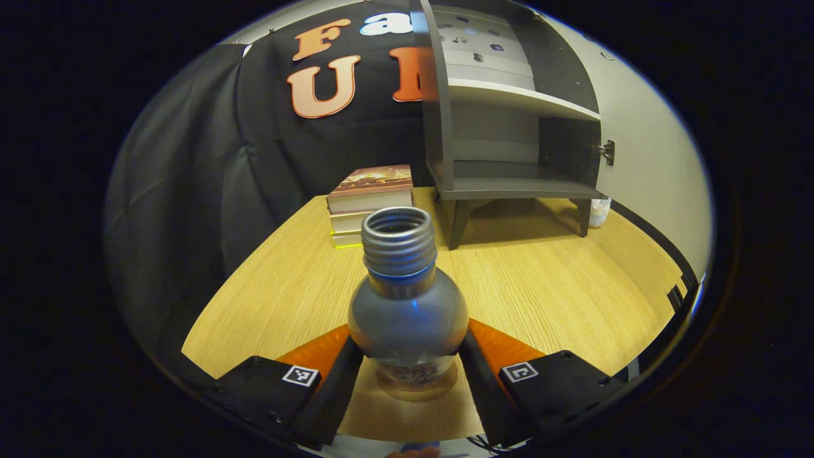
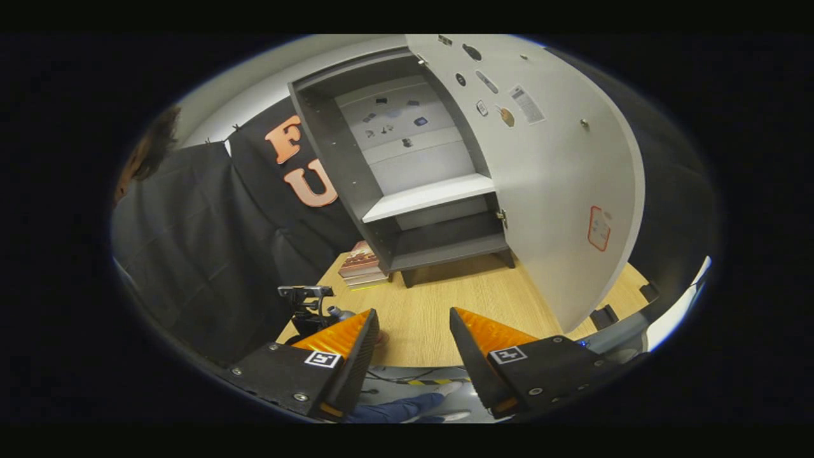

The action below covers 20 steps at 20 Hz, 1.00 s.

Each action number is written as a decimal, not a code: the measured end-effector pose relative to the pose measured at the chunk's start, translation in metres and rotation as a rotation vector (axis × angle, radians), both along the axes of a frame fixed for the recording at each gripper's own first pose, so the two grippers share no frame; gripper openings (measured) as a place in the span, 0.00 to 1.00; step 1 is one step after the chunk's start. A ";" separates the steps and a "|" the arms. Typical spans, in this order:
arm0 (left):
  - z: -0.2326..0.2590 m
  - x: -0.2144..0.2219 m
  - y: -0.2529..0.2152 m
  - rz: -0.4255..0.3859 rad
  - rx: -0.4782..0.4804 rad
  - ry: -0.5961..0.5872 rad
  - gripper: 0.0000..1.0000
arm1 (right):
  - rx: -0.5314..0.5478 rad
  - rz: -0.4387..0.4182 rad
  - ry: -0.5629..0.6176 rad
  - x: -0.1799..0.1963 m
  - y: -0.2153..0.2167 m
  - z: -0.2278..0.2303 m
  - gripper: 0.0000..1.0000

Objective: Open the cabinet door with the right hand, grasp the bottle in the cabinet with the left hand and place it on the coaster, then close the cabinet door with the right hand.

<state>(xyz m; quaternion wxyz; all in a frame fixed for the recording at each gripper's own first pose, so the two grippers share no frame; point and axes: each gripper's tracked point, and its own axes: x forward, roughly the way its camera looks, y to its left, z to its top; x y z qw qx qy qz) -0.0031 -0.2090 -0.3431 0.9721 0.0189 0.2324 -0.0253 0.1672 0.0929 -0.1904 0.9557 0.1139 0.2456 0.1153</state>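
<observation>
Bottle (image 1: 407, 312) between left tongs (image 1: 410, 359)

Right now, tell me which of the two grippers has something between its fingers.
The left gripper: the bottle sits between its fingers over the coaster. The right gripper stands open with nothing between its fingers.

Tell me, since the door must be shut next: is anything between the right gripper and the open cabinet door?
Nothing visible: the right gripper, open, faces bare table before the cabinet door, which stands swung open.
</observation>
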 end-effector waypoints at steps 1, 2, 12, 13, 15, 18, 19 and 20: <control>0.003 0.000 -0.001 -0.002 0.000 -0.007 0.92 | 0.001 -0.001 -0.002 0.000 0.000 0.000 0.70; 0.007 0.000 -0.002 -0.005 -0.001 -0.015 0.90 | 0.002 0.001 -0.002 -0.001 0.000 0.000 0.70; 0.121 0.008 -0.001 -0.024 0.008 -0.211 0.93 | 0.024 -0.043 -0.106 -0.011 -0.019 0.042 0.70; 0.141 0.010 -0.001 -0.022 0.003 -0.236 0.93 | 0.018 -0.059 -0.134 -0.011 -0.027 0.055 0.70; 0.177 0.011 -0.012 -0.049 -0.019 -0.290 0.93 | -0.004 -0.092 -0.204 -0.012 -0.047 0.086 0.70; 0.220 0.015 -0.026 -0.094 -0.032 -0.351 0.92 | -0.061 -0.147 -0.298 -0.013 -0.084 0.130 0.70; 0.230 0.016 -0.032 -0.103 -0.039 -0.363 0.94 | -0.076 -0.167 -0.323 -0.013 -0.097 0.143 0.70; 0.241 0.018 -0.034 -0.105 -0.044 -0.377 0.92 | -0.089 -0.185 -0.339 -0.013 -0.109 0.153 0.70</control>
